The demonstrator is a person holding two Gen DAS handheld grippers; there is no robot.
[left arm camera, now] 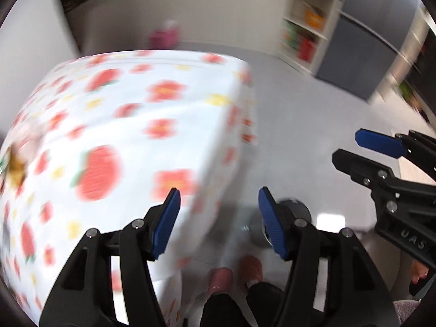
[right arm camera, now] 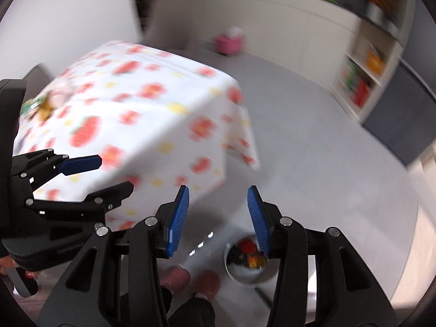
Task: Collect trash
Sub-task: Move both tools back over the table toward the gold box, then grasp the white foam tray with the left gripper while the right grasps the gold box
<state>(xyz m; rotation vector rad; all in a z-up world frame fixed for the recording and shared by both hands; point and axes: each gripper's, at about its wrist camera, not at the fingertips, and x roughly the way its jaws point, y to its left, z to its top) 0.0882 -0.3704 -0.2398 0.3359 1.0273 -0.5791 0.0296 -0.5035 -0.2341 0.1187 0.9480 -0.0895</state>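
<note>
Both views are motion-blurred and look down from high up. My left gripper (left arm camera: pixel 219 218) is open over the table's corner, with nothing between its blue pads. My right gripper (right arm camera: pixel 218 215) is also open and holds nothing; it hangs above the floor beside the table. Each gripper shows in the other's view: the right gripper (left arm camera: pixel 354 150) and the left gripper (right arm camera: pixel 109 175). A round bin (right arm camera: pixel 250 261) with red, yellow and dark trash inside stands on the floor below; its grey side (left arm camera: pixel 297 209) is partly hidden. Gold and green wrappers (right arm camera: pixel 41 106) lie on the table's far left.
The table wears a white cloth with red and yellow flowers (left arm camera: pixel 136 125) (right arm camera: pixel 141 114). A person's feet in pink slippers (right arm camera: pixel 174 276) stand beside the bin. A white shelf with colourful items (right arm camera: pixel 359 81) lines the right wall. A pink object (right arm camera: pixel 230 41) sits on the grey floor.
</note>
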